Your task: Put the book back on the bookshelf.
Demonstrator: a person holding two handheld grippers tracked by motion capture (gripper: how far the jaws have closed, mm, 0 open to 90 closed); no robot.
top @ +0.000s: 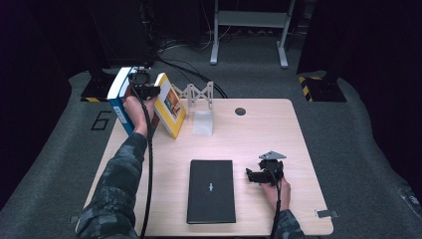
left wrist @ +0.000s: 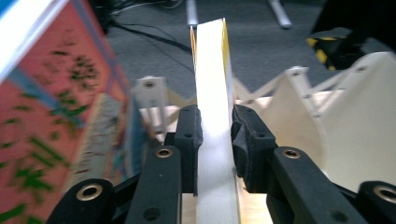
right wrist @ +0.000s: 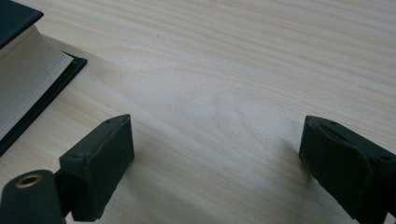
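Yellow-covered book (left wrist: 212,93) stands on edge at the wooden table's (top: 249,134) far left, pinched by the left gripper (left wrist: 215,135), beside a white folding book rack (top: 201,102); right gripper (right wrist: 215,158) rests spread wide near a black hardcover book (top: 211,191).

Black book (top: 211,190): lies flat & shut on your near side of the bench, spine to the left; pale page edge shows in right gripper view (right wrist: 25,84).
Blue book (top: 119,99): stands at far-left bench corner, leaning; orange-red cover w/ green print in left gripper view (left wrist: 51,116).
White rack (top: 201,107): zigzag bookstand, far side of bench, mid-left.
Bench (top: 278,139): light wood, round dark hole (top: 240,111) near far edge.
Floor (top: 358,129): grey carpet, cables (top: 184,67) behind bench, grey metal frame (top: 249,22) farther back.
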